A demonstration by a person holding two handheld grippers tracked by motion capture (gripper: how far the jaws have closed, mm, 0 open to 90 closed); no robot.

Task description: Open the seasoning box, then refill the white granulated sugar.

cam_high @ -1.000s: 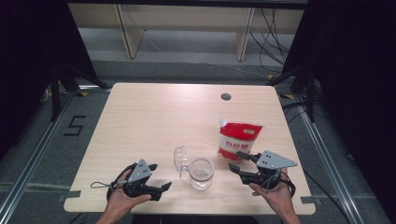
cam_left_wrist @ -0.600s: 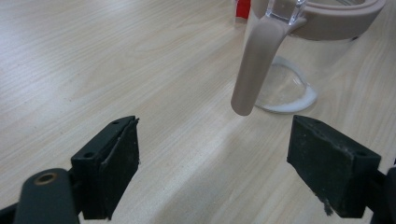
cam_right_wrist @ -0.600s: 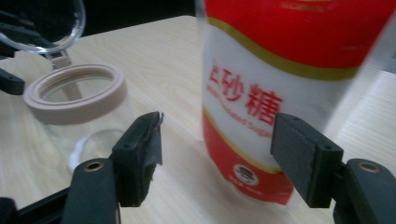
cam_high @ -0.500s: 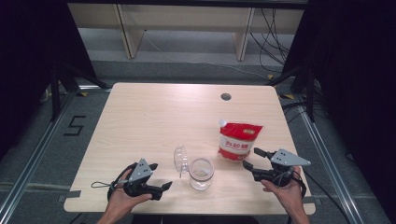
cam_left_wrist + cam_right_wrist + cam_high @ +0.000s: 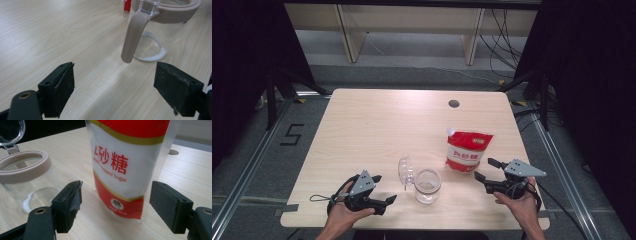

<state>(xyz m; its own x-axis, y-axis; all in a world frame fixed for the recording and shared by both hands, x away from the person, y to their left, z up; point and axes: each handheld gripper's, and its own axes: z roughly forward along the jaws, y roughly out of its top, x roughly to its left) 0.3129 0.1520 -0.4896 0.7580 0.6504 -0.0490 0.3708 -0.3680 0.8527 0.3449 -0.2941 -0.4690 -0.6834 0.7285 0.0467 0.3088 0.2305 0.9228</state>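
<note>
Light wood table [image 5: 377, 130], dark floor and shelving behind it. Landmark: glass jar [image 5: 427, 186], near my edge of the table, roughly centre. Its clear lid [image 5: 405, 171] is flipped open, hanging off the jar's left side. Sugar pouch [image 5: 467, 151] stands upright just right of the jar and a bit farther from me, not touching it. Round cable hole [image 5: 454, 103] sits well beyond the jar. Nothing lies between either gripper and the jar or pouch.

My left gripper [image 5: 384, 202] rests on the table left of the jar, jaws spread wide, nothing between them, touching nothing. My right gripper [image 5: 484, 171] is right of the jar, aimed at the pouch; its jaws have just been opening and stand wide, with the pouch ahead between the pads but not pressed by them.

Left gripper view gets in close: the jar's beige clasp arm [image 5: 132, 35] hangs down outside the rim [image 5: 175, 12], and a thin white residue ring sits in the jar bottom. High view can't resolve that. Right gripper view gives the pouch print, red and white with "Sugar" legible, plus the jar's beige rim at left. High view alone gives both hands and the overall layout.
</note>
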